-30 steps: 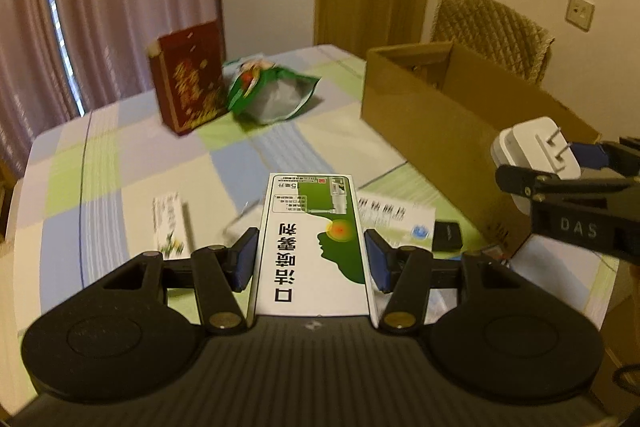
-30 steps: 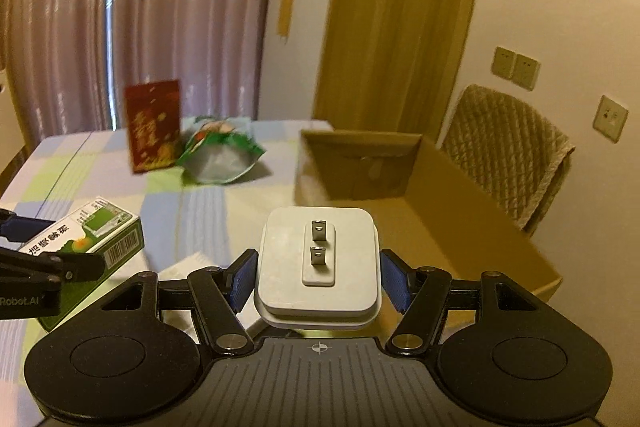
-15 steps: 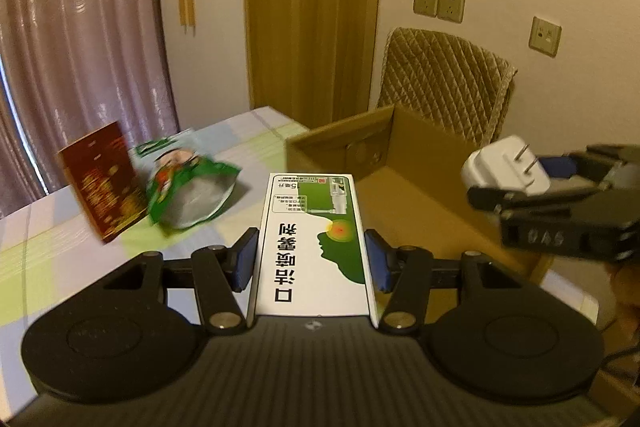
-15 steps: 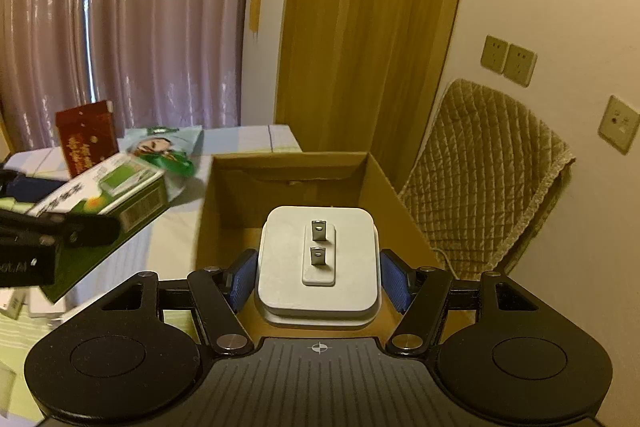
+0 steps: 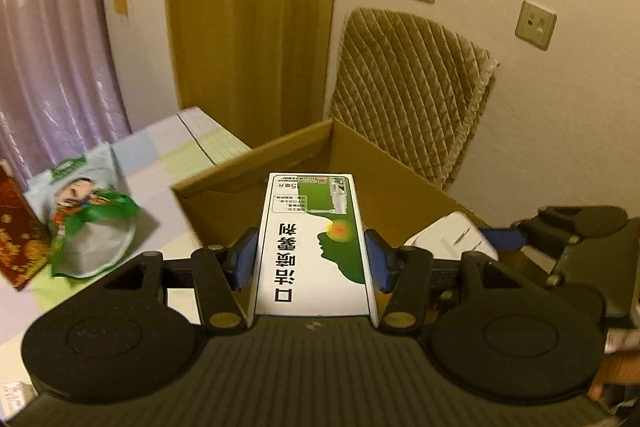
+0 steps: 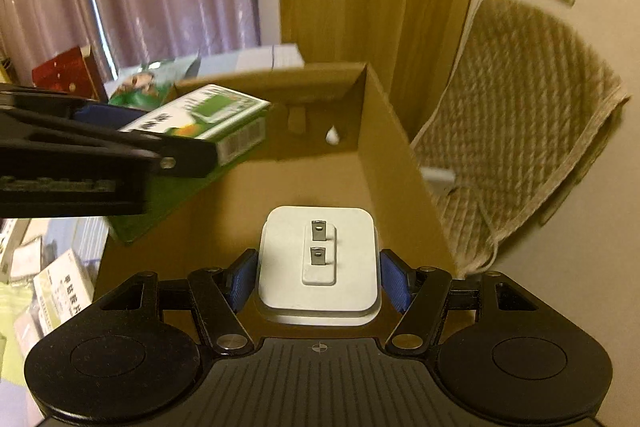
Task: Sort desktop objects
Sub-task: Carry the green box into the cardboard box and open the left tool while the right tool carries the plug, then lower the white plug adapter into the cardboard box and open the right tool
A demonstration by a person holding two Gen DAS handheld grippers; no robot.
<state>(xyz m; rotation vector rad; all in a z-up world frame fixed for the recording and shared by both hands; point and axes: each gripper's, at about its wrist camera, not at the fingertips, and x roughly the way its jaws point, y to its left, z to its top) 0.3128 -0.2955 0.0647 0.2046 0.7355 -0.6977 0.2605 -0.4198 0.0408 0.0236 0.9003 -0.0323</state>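
My left gripper (image 5: 312, 261) is shut on a white and green medicine box (image 5: 314, 239) and holds it over the open cardboard box (image 5: 248, 183). The medicine box also shows in the right wrist view (image 6: 208, 123), above the cardboard box's left wall. My right gripper (image 6: 318, 277) is shut on a white plug adapter (image 6: 318, 263) with two metal prongs, held over the cardboard box's inside (image 6: 288, 187). The adapter shows in the left wrist view (image 5: 452, 237), to the right of my left gripper.
A green snack bag (image 5: 86, 215) and a red box (image 5: 16, 231) lie on the checked tablecloth at left. Several small cartons (image 6: 64, 287) lie on the table beside the cardboard box. A padded chair (image 5: 408, 91) stands behind the box by the wall.
Both grippers have moved right from over the table to over the open cardboard box, each still holding its object. The right gripper now sits lower, inside the box's opening.
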